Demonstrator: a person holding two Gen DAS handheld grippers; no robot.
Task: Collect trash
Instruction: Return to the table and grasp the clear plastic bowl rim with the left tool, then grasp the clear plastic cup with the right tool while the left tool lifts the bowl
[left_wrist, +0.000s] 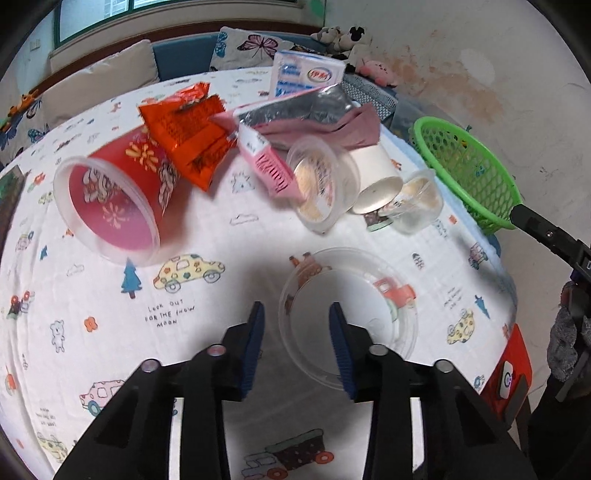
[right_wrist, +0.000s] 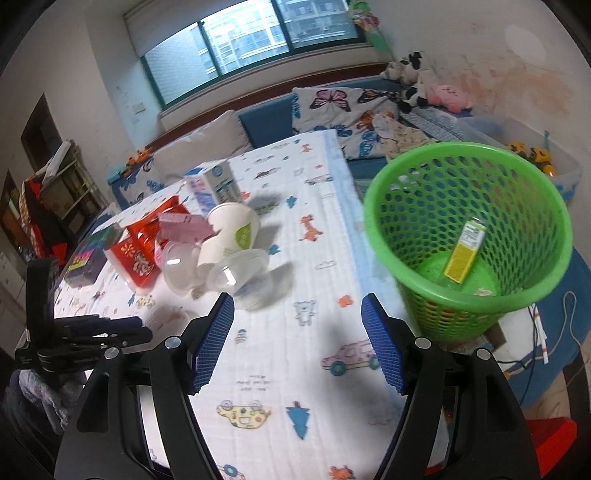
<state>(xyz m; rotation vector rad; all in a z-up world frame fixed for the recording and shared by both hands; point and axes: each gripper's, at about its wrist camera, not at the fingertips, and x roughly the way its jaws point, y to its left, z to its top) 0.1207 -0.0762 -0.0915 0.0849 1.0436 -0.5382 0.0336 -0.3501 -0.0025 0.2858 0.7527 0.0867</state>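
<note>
Left hand-held gripper (left_wrist: 296, 325) part open, empty, w/ clear lid (left_wrist: 349, 317) just ahead-right. Right hand-held gripper (right_wrist: 297, 325) wide open, empty, green bin (right_wrist: 467, 236) ahead-right. Next: likely grab lid.

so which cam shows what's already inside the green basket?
Right wrist. It looks down into the green basket, showing a yellow carton leaning against the inner wall and small scraps on the bottom. The left wrist view catches only the basket's rim and mesh side at the table edge; its contents are hidden.
</note>
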